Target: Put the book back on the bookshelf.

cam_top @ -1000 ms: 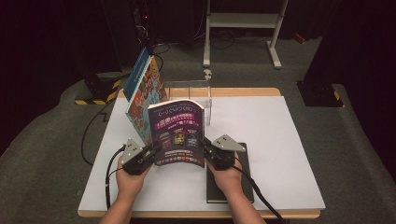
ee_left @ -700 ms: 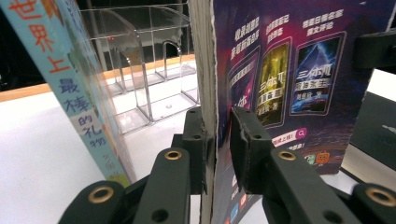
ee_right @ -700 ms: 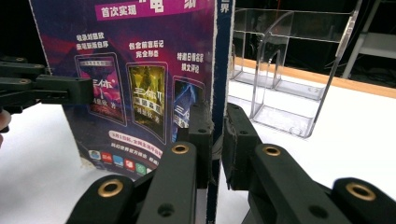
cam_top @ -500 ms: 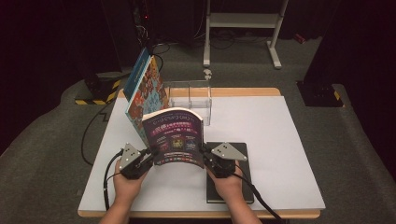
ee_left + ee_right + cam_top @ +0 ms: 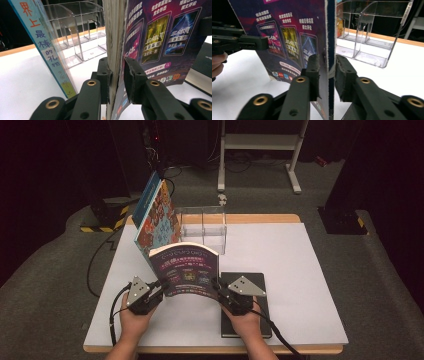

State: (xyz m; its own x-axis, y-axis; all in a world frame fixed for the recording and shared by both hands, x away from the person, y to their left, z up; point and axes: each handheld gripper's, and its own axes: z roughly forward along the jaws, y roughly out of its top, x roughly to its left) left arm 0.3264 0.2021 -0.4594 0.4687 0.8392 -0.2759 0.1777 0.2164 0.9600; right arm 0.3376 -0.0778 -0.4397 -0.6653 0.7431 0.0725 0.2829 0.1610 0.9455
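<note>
A blue book (image 5: 156,215) is leaning tilted against the left end of a clear rack (image 5: 202,227) that is standing at the far edge of the white table (image 5: 300,285). A black book (image 5: 260,292) is lying flat near the front edge, well apart from the rack.

Glossy paper book (image 5: 186,270); clear plastic rack (image 5: 202,227); matt white table (image 5: 300,270), wood edge; matt black plastic jaws.

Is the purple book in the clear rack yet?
Not yet. One colourful book already leans by the clear rack. The purple book is upright between the left tongs and right tongs, which have just been opening. It and the black book remain outside.
</note>
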